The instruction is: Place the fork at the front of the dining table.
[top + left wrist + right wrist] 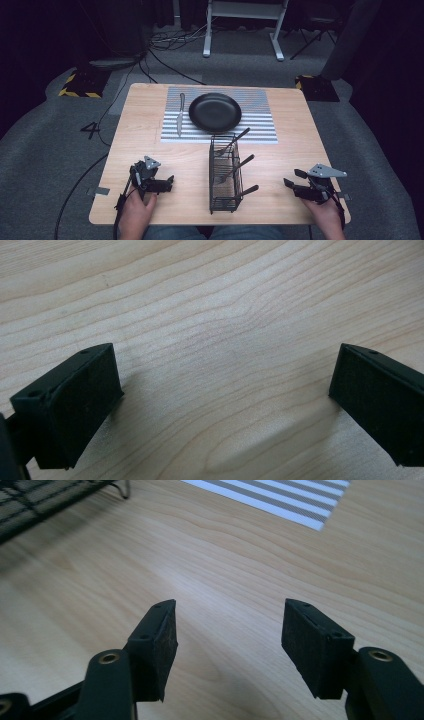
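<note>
A black wire caddy (224,172) stands at the table's front centre, with three black-handled utensils (239,165) leaning out to its right. Behind it a striped placemat (260,125) carries a black plate (215,112) and, to the plate's left, a knife (180,115). My left gripper (169,182) rests low at the front left, pointing right towards the caddy; its jaws stand wide open over bare wood (225,390). My right gripper (294,178) is at the front right and points left, open with nothing between its pads (227,630). The caddy's corner (45,500) and the placemat (280,495) lie beyond it.
The wooden table (135,130) has bare wood on both sides of the caddy. On the grey carpet beyond it are cables (165,45), a white desk frame (245,30) and yellow-and-black striped floor plates (80,85).
</note>
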{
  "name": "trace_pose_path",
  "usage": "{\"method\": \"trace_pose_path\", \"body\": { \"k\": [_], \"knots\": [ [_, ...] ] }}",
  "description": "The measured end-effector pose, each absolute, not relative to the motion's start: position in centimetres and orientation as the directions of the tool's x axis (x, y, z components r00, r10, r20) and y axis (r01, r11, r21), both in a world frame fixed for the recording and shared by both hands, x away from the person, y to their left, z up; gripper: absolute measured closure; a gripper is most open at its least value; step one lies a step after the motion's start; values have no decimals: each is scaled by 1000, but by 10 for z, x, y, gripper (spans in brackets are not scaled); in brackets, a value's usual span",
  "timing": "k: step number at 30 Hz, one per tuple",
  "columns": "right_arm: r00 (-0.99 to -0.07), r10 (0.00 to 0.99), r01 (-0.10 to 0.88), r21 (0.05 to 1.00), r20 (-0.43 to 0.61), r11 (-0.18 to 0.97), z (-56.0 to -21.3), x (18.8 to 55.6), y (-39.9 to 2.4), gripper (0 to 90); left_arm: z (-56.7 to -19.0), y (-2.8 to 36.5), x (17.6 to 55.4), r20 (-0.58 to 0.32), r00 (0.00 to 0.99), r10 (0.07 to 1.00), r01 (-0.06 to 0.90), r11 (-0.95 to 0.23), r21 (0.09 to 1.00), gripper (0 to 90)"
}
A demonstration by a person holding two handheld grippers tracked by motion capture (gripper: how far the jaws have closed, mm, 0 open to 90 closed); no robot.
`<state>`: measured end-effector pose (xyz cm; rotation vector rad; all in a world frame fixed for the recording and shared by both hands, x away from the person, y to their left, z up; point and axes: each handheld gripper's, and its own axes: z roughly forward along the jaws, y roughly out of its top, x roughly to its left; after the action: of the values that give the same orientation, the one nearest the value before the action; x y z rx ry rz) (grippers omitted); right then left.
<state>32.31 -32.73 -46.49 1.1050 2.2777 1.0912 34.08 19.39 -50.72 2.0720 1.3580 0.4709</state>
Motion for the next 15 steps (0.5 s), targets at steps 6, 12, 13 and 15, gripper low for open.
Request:
{"method": "trace_pose_path", "body": {
  "k": [6, 12, 13, 15],
  "knots": [
    [-695, 718, 432, 821, 41, 372, -425, 298, -319, 402, -507, 194, 341, -34, 411, 911, 694, -288, 660, 2],
    [-745, 667, 369, 840, 11, 398, -401, 277, -304, 403, -507, 194, 341, -35, 411, 911, 694, -288, 660, 2],
    [-745, 667, 369, 840, 11, 398, -401, 277, -304, 403, -507, 194, 341, -35, 411, 911, 694, -288, 660, 2],
    [-756, 655, 354, 841, -1, 410, -396, 272, -299, 403, -507, 194, 341, -35, 411, 911, 694, -288, 660, 2]
  ]
}}
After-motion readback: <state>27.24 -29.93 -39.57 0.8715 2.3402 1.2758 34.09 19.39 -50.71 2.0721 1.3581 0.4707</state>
